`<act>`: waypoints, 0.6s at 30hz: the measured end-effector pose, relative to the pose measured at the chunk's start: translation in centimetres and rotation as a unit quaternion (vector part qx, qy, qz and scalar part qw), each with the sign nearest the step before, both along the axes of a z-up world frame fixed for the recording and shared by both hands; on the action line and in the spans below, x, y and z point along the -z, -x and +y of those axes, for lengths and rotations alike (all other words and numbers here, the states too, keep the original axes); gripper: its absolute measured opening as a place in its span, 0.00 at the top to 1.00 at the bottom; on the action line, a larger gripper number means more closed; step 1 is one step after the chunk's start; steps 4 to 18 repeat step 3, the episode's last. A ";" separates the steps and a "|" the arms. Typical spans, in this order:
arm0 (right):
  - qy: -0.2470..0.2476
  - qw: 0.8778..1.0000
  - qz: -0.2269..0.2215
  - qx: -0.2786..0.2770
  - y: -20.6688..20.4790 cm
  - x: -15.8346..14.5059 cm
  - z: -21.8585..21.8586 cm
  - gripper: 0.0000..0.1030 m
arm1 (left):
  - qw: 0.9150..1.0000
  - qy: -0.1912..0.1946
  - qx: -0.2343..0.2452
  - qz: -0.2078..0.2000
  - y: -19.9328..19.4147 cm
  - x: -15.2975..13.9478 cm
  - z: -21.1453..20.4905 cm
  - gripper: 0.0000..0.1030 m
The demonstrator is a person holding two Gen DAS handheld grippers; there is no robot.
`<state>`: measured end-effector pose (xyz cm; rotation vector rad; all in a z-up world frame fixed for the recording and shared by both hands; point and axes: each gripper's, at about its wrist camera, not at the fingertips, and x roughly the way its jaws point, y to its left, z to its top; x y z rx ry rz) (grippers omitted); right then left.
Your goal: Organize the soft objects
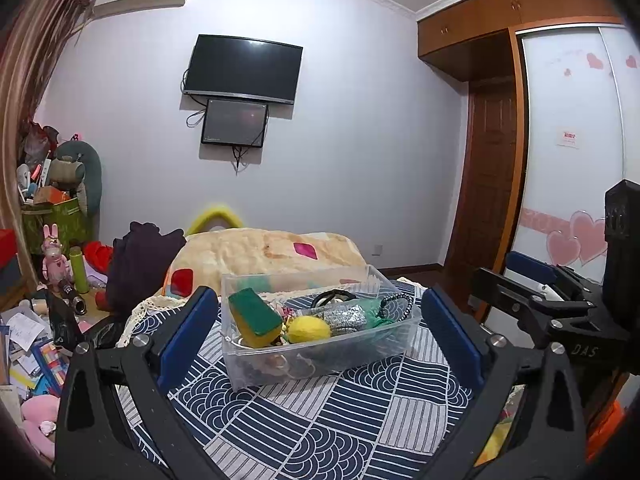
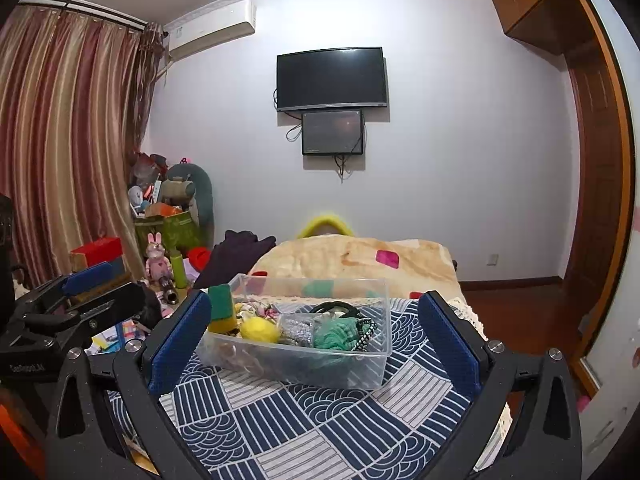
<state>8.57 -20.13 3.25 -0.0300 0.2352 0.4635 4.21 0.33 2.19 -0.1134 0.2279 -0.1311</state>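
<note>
A clear plastic bin stands on a table with a blue and white patterned cloth. In it lie a green and yellow sponge, a yellow pompom, a silver scrubber, a green knit piece and a bead bracelet. My left gripper is open and empty just before the bin. My right gripper is open and empty, also before the bin. Each gripper shows at the edge of the other's view.
A beige blanket with pink patches lies behind the bin. A dark garment hangs at the left. Clutter, toys and boxes fill the left side. A wardrobe and door stand at the right.
</note>
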 end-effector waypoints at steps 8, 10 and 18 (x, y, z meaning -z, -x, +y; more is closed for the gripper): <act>0.000 1.000 0.001 0.000 0.0 0.0 0.0 0.00 | 1.000 0.002 0.003 0.002 0.0 0.0 0.0 0.00; 0.000 1.000 0.001 0.000 0.0 0.0 0.0 0.00 | 1.000 0.002 0.003 0.002 0.0 0.0 0.0 0.00; 0.000 1.000 0.001 0.000 0.0 0.0 0.0 0.00 | 1.000 0.002 0.003 0.002 0.0 0.0 0.0 0.00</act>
